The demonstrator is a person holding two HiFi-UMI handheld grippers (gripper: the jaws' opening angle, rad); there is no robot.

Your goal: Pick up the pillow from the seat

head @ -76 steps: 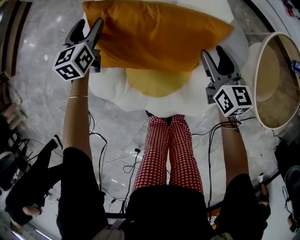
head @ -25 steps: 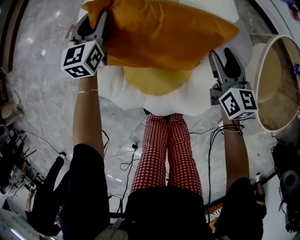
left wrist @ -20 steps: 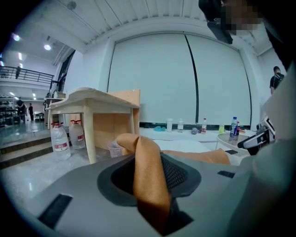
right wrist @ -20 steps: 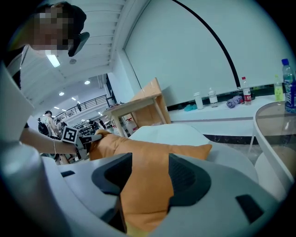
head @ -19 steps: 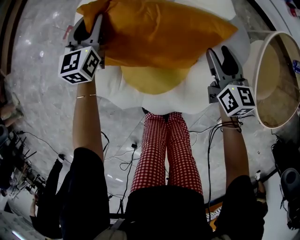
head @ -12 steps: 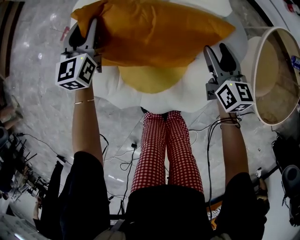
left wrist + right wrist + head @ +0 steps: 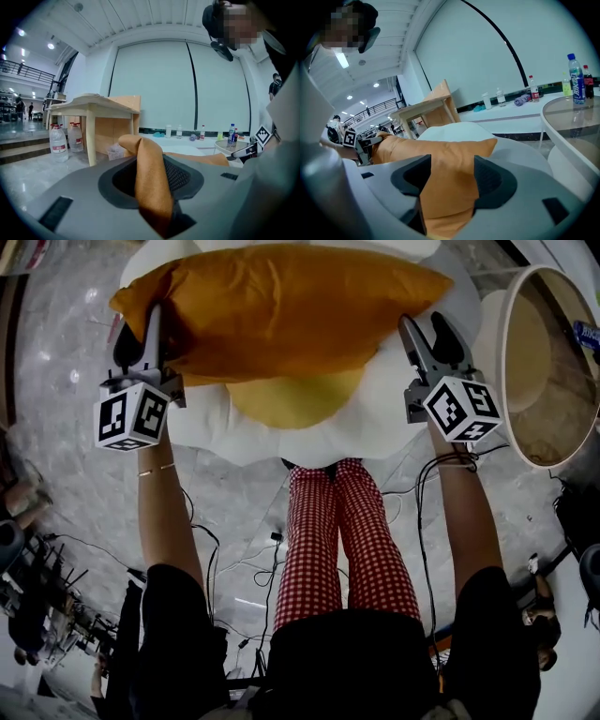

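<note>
Now: the orange fabric pillow lies across the white padded seat with a yellow centre; its near edge overhangs that yellow patch, and a pair of tongs sits at each end.
Left tongs: the left tongs are clenched on the pillow's left corner. The left gripper view shows a fold of orange cloth pinched between the pads.
Right tongs: the right tongs stand wide at the pillow's right end and have just been opening. Orange fabric shows between the jaws in the right gripper view, but no pinch is visible, so I read them as released.
Step in hand: judging by this, the job is to get the second grip on before the lift.
Doing it well: push the right tongs further onto the corner so the pads take a thick fold of cloth and stuffing, not just the tip. Then close firmly and check that the fabric bunches as it does on the left.
Lift: raise both ends together and level. A soft pillow held by one corner would likely sag and drag on the seat.
Watch for: the round glass-topped table stands near on the right, so the right elbow should probably stay tucked in during the lift.
</note>
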